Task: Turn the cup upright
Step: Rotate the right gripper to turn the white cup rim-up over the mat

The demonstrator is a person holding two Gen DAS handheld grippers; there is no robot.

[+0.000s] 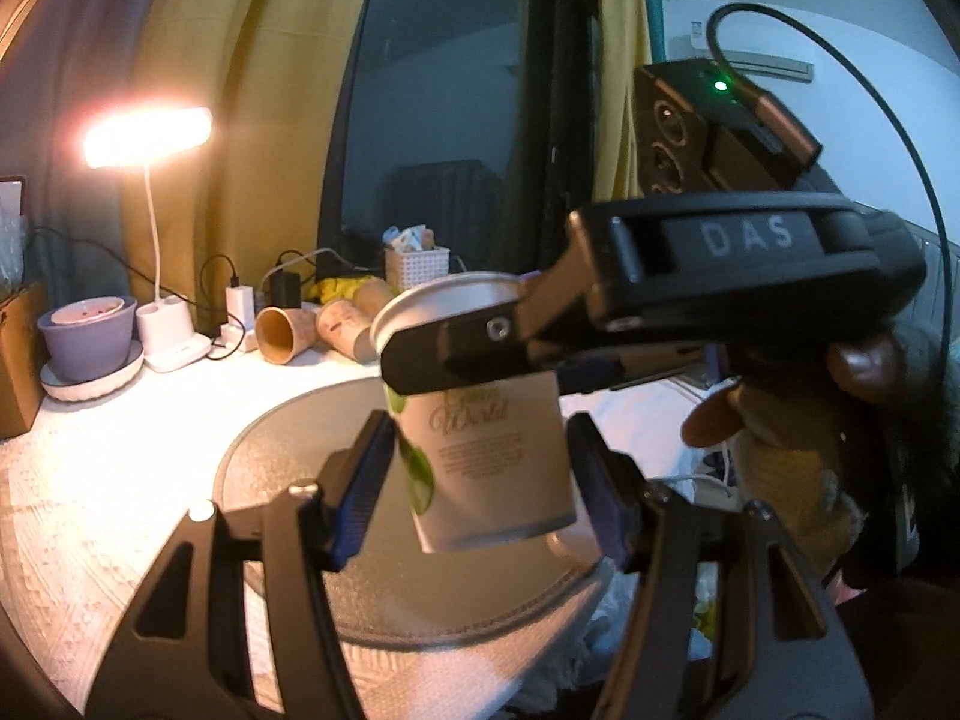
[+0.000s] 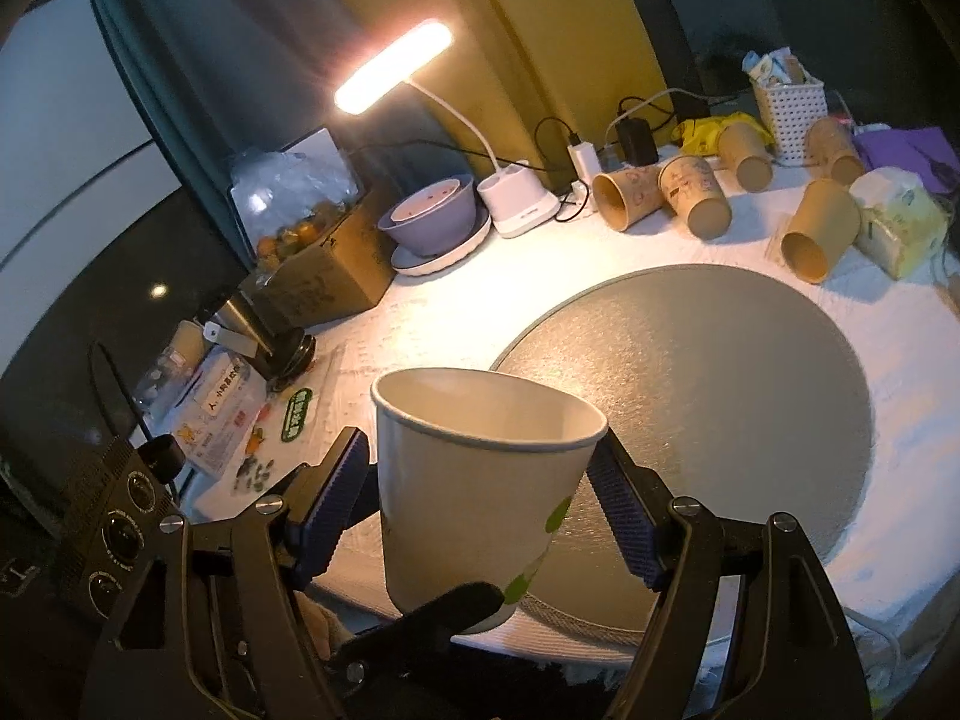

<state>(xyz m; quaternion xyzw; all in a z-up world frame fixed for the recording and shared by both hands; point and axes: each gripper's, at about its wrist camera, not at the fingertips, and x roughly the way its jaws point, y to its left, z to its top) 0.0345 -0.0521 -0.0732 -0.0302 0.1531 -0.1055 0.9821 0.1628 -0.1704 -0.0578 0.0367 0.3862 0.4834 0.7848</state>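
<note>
Two grippers meet around one white paper cup [image 1: 492, 456], held in the air above the round grey mat [image 1: 288, 468], mouth up and slightly tilted. From the left wrist view the right gripper [image 1: 456, 354] comes in from the right, its black finger crossing the cup just under the rim, so it grips the cup; the printed side of the cup, with gold lettering and green spots, shows only here. The left gripper [image 1: 480, 486] has its blue pads on either side of the cup's lower half with a gap on both sides, so its jaws stand open. The right wrist view looks down into the cup's bare white inside and shows a left finger [image 2: 432, 612] crossing its base. It also takes in far more of the table: five brown paper cups [image 2: 696, 195] lying on their sides near the back, a lit desk lamp [image 2: 393, 69], a purple bowl [image 2: 429, 216], a white basket [image 2: 789, 111] and a tissue pack [image 2: 897, 228].
</note>
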